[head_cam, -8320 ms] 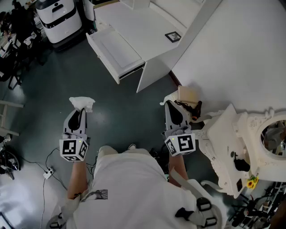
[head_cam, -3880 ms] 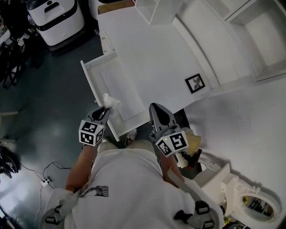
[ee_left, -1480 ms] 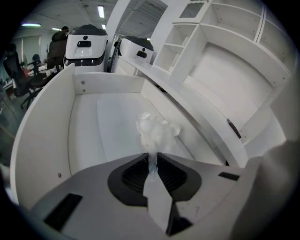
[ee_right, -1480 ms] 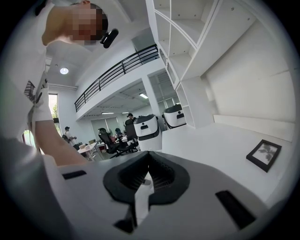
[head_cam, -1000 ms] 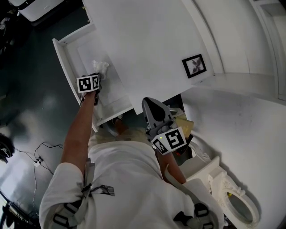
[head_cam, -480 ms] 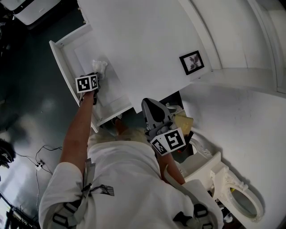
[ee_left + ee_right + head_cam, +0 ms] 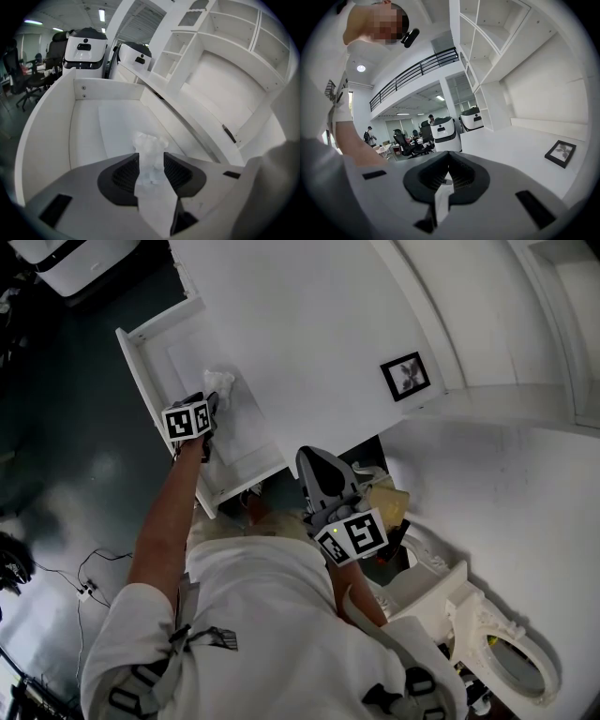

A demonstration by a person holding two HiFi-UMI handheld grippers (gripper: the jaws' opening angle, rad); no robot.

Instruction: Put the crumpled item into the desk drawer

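1. The crumpled item (image 7: 149, 149), a white wad of soft paper, lies in the open drawer (image 7: 51, 126). It is about midway along the drawer and nearer the surface (image 7: 300, 324) than the drawer front.
2. The left tongs (image 7: 150, 157) reach down over it with the jaws about half apart, and they have just been opening. The wad stands between the tips and looks let go rather than pinched, though its folds seem to brush both pads.
3. We judge the release nearly done. To finish well, we should spread the jaws wider first, since soft paper can cling to ribbed pads.
4. Then we should lift the tongs straight up and back toward ourselves without sweeping sideways, so nothing drags the wad toward a drawer wall or over the rim.
5. As we pull away, we should check that the wad lies free on the drawer floor.
6. The right tongs (image 7: 448, 157) are closed on nothing and held near our body, well apart from the drawer. We would keep them there.
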